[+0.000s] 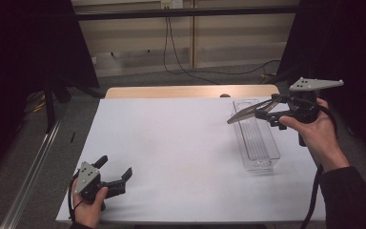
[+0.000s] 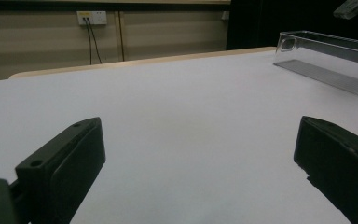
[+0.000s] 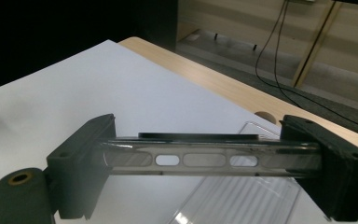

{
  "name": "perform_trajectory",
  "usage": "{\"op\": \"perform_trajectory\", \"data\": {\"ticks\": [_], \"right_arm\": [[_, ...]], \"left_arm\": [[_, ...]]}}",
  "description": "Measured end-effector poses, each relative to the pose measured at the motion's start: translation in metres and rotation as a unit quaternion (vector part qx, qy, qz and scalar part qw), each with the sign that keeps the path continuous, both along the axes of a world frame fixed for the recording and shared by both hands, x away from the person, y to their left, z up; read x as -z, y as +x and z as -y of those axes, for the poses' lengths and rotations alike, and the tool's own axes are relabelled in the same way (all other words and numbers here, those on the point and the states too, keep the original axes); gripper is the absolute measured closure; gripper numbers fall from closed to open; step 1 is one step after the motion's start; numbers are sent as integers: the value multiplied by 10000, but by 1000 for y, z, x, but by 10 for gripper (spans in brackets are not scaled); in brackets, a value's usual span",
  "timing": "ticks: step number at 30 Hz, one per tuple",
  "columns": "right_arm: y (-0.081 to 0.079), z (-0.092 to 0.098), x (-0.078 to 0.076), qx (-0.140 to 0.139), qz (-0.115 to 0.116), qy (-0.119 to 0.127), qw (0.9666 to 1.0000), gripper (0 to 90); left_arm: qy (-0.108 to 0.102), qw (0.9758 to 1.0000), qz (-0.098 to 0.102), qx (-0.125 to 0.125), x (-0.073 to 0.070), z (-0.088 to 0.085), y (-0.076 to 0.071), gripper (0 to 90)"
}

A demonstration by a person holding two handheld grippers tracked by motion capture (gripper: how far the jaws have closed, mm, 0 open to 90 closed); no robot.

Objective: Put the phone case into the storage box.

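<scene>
My right gripper (image 1: 271,111) hovers over the far end of a long clear plastic bin (image 1: 261,153) at the table's right side. It is shut on a flat, smoky-clear slotted lid (image 1: 248,112), held by its two long edges and tilted down toward the left. In the right gripper view the lid (image 3: 200,159) spans the gap between the jaws of my right gripper (image 3: 200,140), with the bin (image 3: 242,198) below. My left gripper (image 1: 115,166) rests at the front left of the table, open and empty. The left gripper view shows the left gripper (image 2: 200,135) with bare white surface between its jaws.
A white sheet (image 1: 171,143) covers most of the wooden table (image 1: 190,90). The bin (image 2: 326,53) lies lengthwise, front to back. Black cables (image 1: 181,67) trail over the floor behind the table, and dark curtains hang at both sides.
</scene>
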State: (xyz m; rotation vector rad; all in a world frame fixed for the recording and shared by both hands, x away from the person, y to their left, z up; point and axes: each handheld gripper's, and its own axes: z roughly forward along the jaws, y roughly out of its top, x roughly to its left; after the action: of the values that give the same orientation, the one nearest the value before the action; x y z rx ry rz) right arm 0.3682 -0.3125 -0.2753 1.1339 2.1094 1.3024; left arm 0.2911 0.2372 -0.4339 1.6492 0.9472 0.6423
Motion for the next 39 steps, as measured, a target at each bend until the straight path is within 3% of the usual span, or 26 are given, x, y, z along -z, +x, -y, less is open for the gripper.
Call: {"op": "perform_trajectory", "data": {"ticks": [9,16,29,39], "right_arm": [[16,10,-2,722,32,-53,9974,118],[27,13,5,1037,-76,-224,9943,118],[44,16,26,1285,-270,-557,9898,118],[54,14,39,1399,-354,-595,9877,118]], "left_arm": [[-23,10000,-1,14,0,1,0,20],[-2,10000,2,49,0,0,0,20],[-10,10000,-13,78,1,1,0,20],[-53,10000,-36,59,1,1,0,20]]}}
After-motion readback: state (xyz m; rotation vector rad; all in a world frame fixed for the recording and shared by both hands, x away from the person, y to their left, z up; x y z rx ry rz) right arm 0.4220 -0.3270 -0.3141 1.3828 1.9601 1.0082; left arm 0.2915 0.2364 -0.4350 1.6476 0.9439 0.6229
